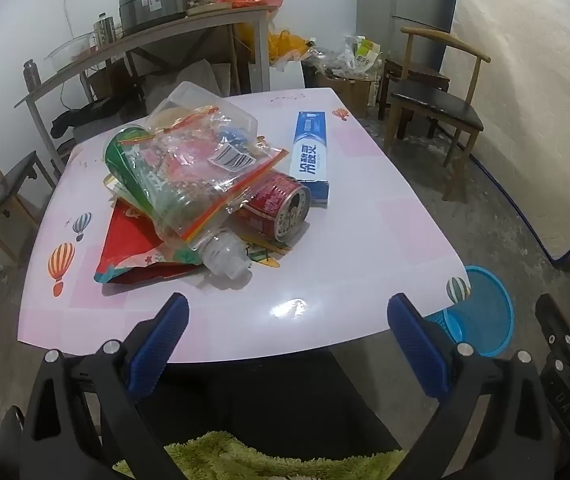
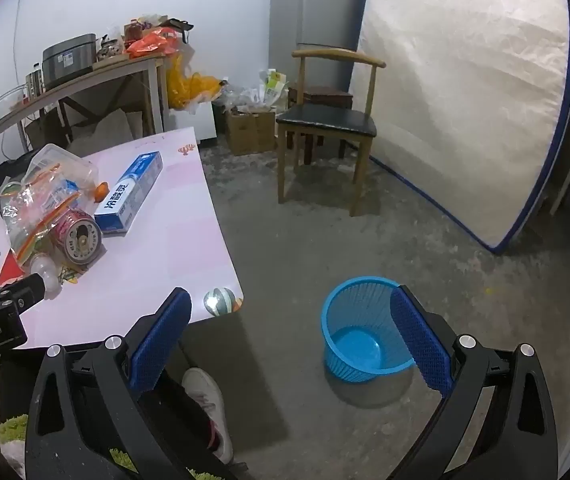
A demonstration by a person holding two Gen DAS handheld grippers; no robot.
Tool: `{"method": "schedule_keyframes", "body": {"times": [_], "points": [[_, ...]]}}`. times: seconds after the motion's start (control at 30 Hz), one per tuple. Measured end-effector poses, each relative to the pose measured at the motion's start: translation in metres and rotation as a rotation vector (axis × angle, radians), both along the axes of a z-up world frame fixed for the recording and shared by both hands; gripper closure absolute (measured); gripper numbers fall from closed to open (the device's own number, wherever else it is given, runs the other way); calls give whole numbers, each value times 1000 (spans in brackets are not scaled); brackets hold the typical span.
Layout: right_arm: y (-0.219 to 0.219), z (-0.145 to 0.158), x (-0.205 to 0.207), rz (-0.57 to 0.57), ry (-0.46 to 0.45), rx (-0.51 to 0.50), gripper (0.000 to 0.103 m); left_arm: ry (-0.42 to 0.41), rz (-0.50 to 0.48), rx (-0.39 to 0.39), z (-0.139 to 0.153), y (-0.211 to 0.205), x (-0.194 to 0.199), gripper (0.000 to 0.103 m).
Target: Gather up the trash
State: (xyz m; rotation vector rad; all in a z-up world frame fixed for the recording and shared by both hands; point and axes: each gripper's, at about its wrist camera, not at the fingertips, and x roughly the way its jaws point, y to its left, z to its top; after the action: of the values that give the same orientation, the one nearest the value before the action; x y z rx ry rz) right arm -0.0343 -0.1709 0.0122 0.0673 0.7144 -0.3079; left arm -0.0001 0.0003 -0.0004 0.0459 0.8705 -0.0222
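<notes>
Bare concrete floor (image 2: 325, 220) carries a blue mesh basket (image 2: 365, 332), nothing inside it, just off the corner of the pink table (image 1: 325, 240). On that table sits the trash heap: a clear zip bag (image 1: 189, 168) draped over a plastic bottle (image 1: 221, 256), a red can (image 1: 281, 208) on its side, a toothpaste box (image 1: 311, 156) touching it. Left gripper (image 1: 285, 328) hovers spread wide and empty before the pile; right gripper (image 2: 289, 328) likewise wide open, empty, beside the basket. A wooden chair (image 2: 325, 120) stands beyond.
</notes>
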Motion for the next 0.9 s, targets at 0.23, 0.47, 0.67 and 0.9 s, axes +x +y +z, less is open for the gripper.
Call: {"method": "schedule_keyframes", "body": {"times": [0.23, 0.47, 0.67, 0.9], "points": [[3, -2, 2, 2, -4, -5, 7, 9, 29, -16, 2, 10, 2, 6], [5, -1, 3, -2, 0, -4, 7, 11, 42, -16, 0, 14, 5, 6], [5, -1, 3, -1, 2, -2, 7, 7, 45, -13, 0, 15, 5, 6], [5, -3, 4, -2, 3, 0, 7, 8, 45, -7, -1, 13, 5, 6]]}}
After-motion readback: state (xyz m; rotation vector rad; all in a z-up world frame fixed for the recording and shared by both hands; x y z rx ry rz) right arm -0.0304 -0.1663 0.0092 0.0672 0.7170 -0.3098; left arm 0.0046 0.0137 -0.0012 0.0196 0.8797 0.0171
